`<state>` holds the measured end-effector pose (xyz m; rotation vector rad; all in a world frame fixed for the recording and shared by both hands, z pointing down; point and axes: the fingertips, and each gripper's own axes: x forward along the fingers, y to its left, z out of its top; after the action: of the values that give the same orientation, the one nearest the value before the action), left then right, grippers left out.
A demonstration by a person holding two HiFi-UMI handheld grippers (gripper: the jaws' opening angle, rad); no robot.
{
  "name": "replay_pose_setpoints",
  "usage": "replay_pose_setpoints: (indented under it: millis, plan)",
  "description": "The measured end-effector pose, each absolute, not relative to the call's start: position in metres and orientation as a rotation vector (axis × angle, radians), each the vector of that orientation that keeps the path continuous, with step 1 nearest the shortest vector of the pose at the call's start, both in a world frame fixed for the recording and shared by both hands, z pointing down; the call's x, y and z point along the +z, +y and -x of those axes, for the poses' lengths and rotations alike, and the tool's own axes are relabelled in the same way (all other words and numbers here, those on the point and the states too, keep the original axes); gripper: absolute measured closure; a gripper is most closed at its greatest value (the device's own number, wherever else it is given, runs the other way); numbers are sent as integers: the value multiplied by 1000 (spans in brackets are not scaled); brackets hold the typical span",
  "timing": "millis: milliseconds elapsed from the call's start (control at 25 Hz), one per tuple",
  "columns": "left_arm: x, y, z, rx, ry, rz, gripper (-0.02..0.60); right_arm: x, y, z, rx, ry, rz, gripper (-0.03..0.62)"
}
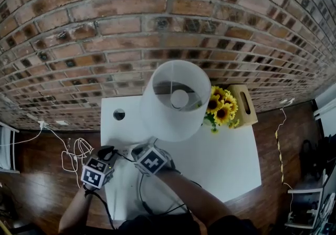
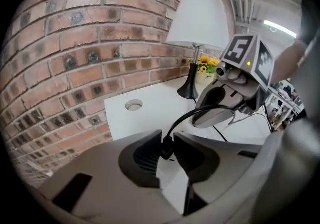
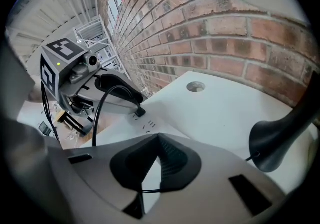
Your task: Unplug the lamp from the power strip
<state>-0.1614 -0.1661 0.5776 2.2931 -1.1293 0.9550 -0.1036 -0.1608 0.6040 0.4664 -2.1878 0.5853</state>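
Note:
The lamp, with its white shade [image 1: 176, 100] and black base [image 2: 190, 85], stands on the white table [image 1: 226, 160] by the brick wall. Its black plug [image 2: 167, 147] sits in the white power strip [image 3: 156, 118] at the table's left edge. My left gripper [image 2: 168, 132] is shut on that plug, and the cord arcs up and right from it. Just to the right, my right gripper [image 3: 157, 135] rests tip-down over the strip. Its jaws meet at the tips with nothing between them, and a thin cord crosses beneath. In the head view both grippers [image 1: 107, 155] [image 1: 139, 151] sit close together.
A round cable hole [image 1: 119, 114] lies near the table's back left corner. Sunflowers [image 1: 220, 107] and a wooden box [image 1: 244, 104] stand behind the lamp to its right. White cords [image 1: 73, 155] coil on the wooden floor on the left.

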Motion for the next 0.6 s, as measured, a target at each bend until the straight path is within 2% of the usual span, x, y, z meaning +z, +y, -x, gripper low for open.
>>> replay_pose_setpoints:
  millis: [160, 360, 480, 560, 600]
  plan:
    - [578, -166, 156, 1077, -1099, -2361, 503, 605, -159, 103, 575, -2179, -470, 592]
    - [579, -166, 156, 1057, -1101, -2343, 503, 604, -159, 105, 542, -2175, -466, 591]
    - [564, -179, 170, 791, -1226, -2280, 502, 605, -160, 105, 554, -2160, -461, 591]
    - [525, -201, 182, 528, -1336, -2271, 497, 608, -158, 104, 579, -2145, -441, 592]
    - [507, -210, 183, 500, -1358, -2307, 499, 609, -157, 103, 589, -2145, -437, 592]
